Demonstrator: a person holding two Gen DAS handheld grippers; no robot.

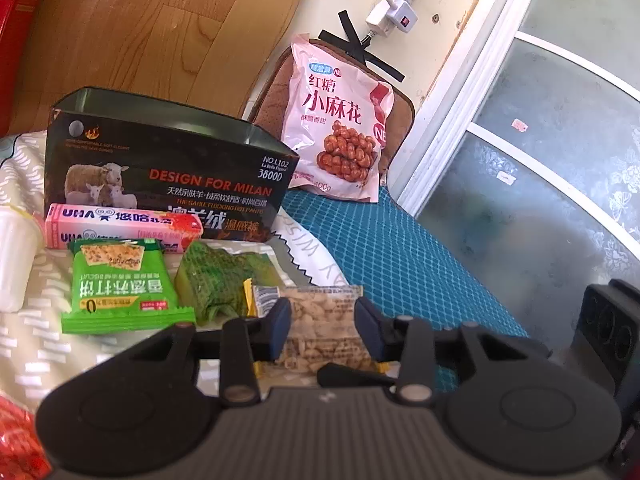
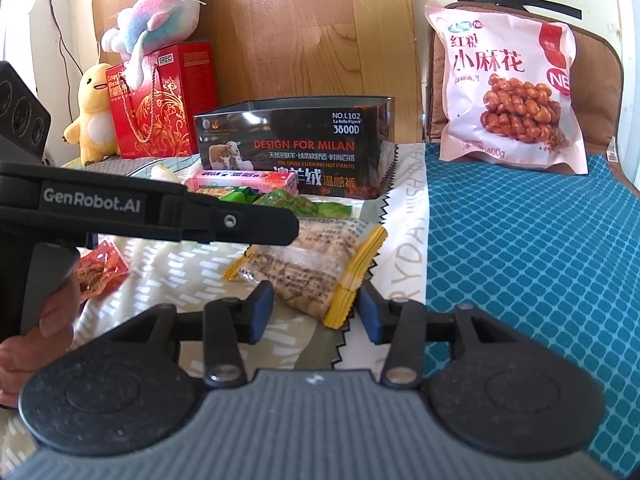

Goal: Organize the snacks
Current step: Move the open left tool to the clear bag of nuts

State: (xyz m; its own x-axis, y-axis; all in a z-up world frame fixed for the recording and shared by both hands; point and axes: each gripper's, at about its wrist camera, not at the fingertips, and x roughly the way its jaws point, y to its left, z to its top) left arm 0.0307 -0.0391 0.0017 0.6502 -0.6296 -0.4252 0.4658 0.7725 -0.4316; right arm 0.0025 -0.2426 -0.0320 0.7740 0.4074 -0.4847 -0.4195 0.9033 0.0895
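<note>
A clear snack packet with yellow crimped ends [image 1: 320, 320] is laid on the pale patterned bedspread [image 1: 40, 340], near the border where the teal quilted mat [image 1: 400, 260] begins. The left gripper [image 1: 323, 328] is placed astride this packet, its blue pads drawn in close against the two long sides; whether the wrapper is actually squeezed cannot be told. The right gripper [image 2: 314, 314] is held with its jaws spread, and only the nearest yellow corner of the packet is seen between the pads, untouched by either. A hand [image 2: 60, 312] is seen wrapped round the left tool's handle.

Behind the packet, a green-netted snack [image 1: 216, 280] and a green cracker packet [image 1: 120, 284] are laid side by side. Just beyond them a pink UHA candy box [image 1: 120, 228] is set against the front wall of an open-topped black carton [image 1: 168, 152] marked DESIGN FOR MILAN. At the far edge of the mat, a large pink bag of fried dough twists [image 1: 336, 128] is propped upright against a brown cushion [image 1: 268, 104]. A small red packet [image 2: 100, 268] is left on the bedspread, at the left of the right wrist view
</note>
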